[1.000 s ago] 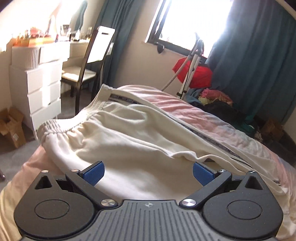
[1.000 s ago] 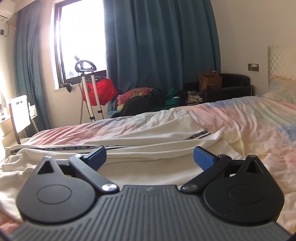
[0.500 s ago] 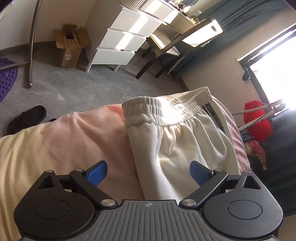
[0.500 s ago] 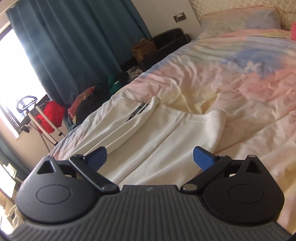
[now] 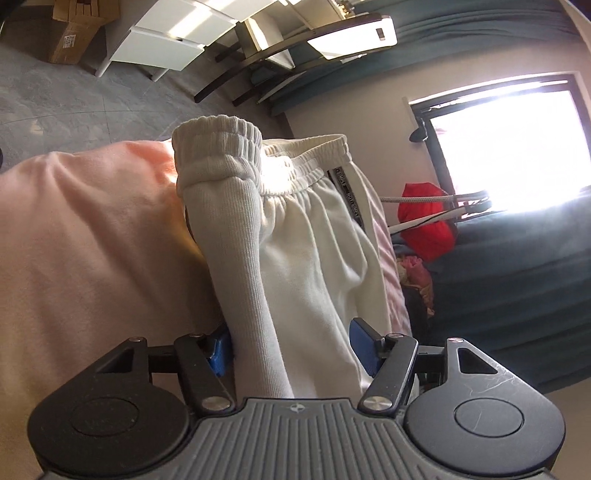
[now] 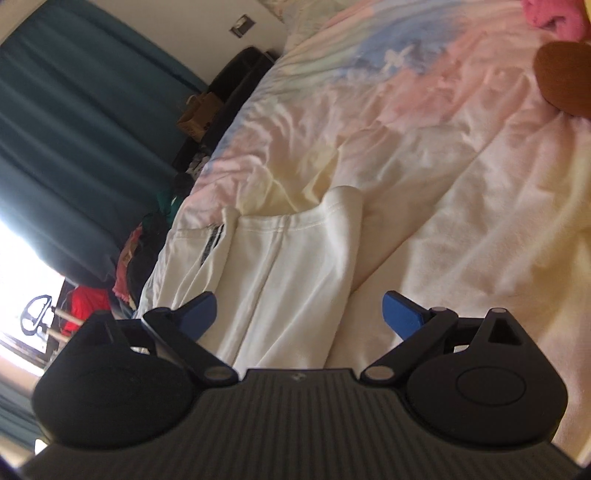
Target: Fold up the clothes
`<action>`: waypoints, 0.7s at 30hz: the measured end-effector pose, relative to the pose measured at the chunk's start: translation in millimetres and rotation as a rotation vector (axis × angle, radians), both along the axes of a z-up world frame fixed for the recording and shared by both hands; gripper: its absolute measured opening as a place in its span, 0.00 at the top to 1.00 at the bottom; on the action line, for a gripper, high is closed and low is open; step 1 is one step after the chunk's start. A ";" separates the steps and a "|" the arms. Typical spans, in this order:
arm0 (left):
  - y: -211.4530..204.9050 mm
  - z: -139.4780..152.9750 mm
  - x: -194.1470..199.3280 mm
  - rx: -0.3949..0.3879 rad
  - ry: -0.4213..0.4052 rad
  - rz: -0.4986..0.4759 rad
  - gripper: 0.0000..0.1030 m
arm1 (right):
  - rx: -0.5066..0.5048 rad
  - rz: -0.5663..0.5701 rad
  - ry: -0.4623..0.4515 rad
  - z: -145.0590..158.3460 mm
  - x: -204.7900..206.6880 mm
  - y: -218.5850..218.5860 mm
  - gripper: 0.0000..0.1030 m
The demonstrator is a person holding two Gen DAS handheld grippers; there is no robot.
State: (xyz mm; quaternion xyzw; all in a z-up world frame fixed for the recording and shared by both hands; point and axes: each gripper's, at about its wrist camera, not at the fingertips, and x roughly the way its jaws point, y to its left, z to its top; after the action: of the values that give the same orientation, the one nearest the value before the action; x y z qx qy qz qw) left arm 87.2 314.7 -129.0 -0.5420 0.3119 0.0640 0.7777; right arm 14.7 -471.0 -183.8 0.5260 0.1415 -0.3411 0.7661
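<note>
Cream white trousers [image 5: 314, 240] lie on the pastel bed cover [image 5: 92, 240], their elastic waistband [image 5: 221, 140] at the bed's edge. My left gripper [image 5: 291, 349] sits low over the waist end, its jaws closing. A raised ribbed fold of the cloth runs between them, against the left pad [image 5: 221, 352]. The right pad stands clear of the fold. In the right wrist view the trouser legs [image 6: 295, 258] end at a hem [image 6: 340, 199]. My right gripper [image 6: 299, 314] hovers open above the leg, with cloth under the gap.
White drawers [image 5: 173, 33], a chair [image 5: 332, 33] and a cardboard box [image 5: 74, 29] stand on the floor beyond the bed edge. A red bag [image 5: 424, 218] sits under the window. A brown object [image 6: 565, 74] lies on the bed at the far right.
Both views have rolled and both grippers have sunk closer to the trousers. The left jaws have narrowed around a fold at the waist. The right gripper has come nearer the leg hem.
</note>
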 end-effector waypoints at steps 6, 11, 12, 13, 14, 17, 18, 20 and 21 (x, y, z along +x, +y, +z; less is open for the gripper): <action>-13.0 -7.9 13.6 0.113 0.093 -0.006 0.49 | 0.164 -0.063 -0.072 -35.0 -3.3 -19.4 0.04; -35.4 9.3 20.4 0.235 0.078 0.011 0.46 | 0.154 -0.036 -0.117 -44.9 17.8 -26.9 0.03; -38.0 13.3 20.7 0.247 0.060 0.009 0.46 | 0.125 -0.021 -0.124 -43.6 22.4 -27.6 0.06; -38.8 16.8 19.7 0.246 0.035 0.003 0.46 | 0.094 -0.004 -0.131 -42.3 26.8 -28.2 0.13; -38.4 20.1 18.3 0.238 0.006 -0.004 0.46 | 0.067 0.017 -0.125 -40.9 31.5 -29.0 0.28; -35.1 26.1 21.4 0.222 -0.076 -0.046 0.46 | 0.021 0.022 -0.088 -42.2 39.8 -30.8 0.29; -33.8 27.2 22.2 0.221 -0.101 -0.064 0.46 | 0.024 0.013 -0.071 -45.3 41.1 -32.6 0.30; -31.9 27.5 22.1 0.219 -0.134 -0.098 0.46 | 0.036 -0.005 -0.041 -53.1 42.8 -36.9 0.34; -30.8 26.9 21.5 0.217 -0.139 -0.108 0.46 | 0.032 -0.008 -0.035 -54.8 43.7 -38.1 0.37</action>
State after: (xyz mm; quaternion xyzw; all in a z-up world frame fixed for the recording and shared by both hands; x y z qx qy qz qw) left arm 108.7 284.0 -102.1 -0.4403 0.2774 0.0176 0.8538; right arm 58.4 -509.1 -238.6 0.5448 0.1313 -0.3328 0.7584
